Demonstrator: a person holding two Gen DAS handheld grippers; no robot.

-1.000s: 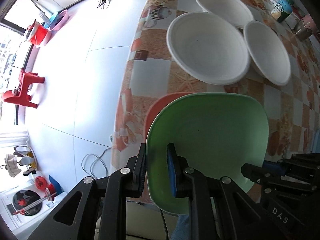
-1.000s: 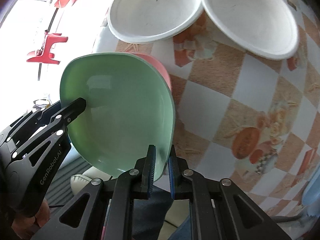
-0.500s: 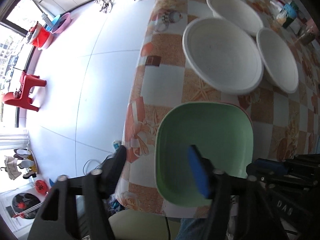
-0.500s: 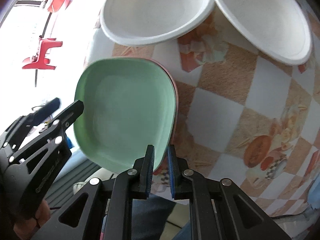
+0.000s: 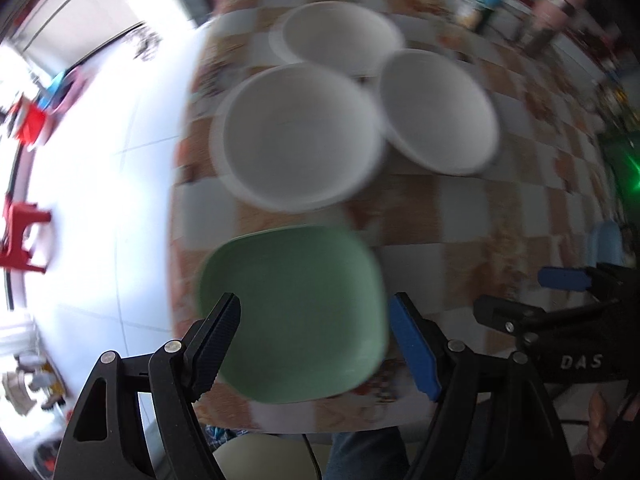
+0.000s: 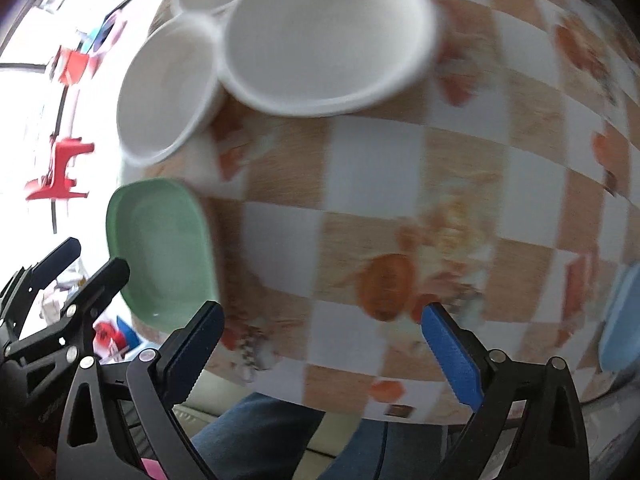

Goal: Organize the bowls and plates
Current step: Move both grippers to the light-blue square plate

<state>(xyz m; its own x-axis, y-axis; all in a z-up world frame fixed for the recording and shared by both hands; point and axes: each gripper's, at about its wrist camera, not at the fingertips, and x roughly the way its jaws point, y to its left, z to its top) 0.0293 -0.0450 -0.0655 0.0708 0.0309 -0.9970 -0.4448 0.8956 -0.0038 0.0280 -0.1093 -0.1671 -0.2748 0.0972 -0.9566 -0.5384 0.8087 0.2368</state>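
Observation:
A green squarish plate (image 5: 296, 312) lies flat at the near edge of the checkered table (image 5: 436, 208); it also shows in the right wrist view (image 6: 160, 256). Three white round bowls (image 5: 298, 140) (image 5: 438, 110) (image 5: 340, 36) sit behind it, also seen in the right wrist view (image 6: 328, 36). My left gripper (image 5: 316, 344) is open and empty, its fingers wide on either side of the green plate, pulled back from it. My right gripper (image 6: 320, 344) is open and empty above the table's near edge, to the right of the plate. Both views are motion-blurred.
A light blue object (image 6: 620, 320) lies at the table's right edge, also seen in the left wrist view (image 5: 606, 244). Jars and bottles (image 5: 480, 4) stand at the far side. A red stool (image 5: 20, 236) stands on the white floor left of the table.
Both grippers have let go of the green plate and opened wide. The plate now rests on the table over the pink plate. Both grippers have pulled back, the right one swinging rightward.

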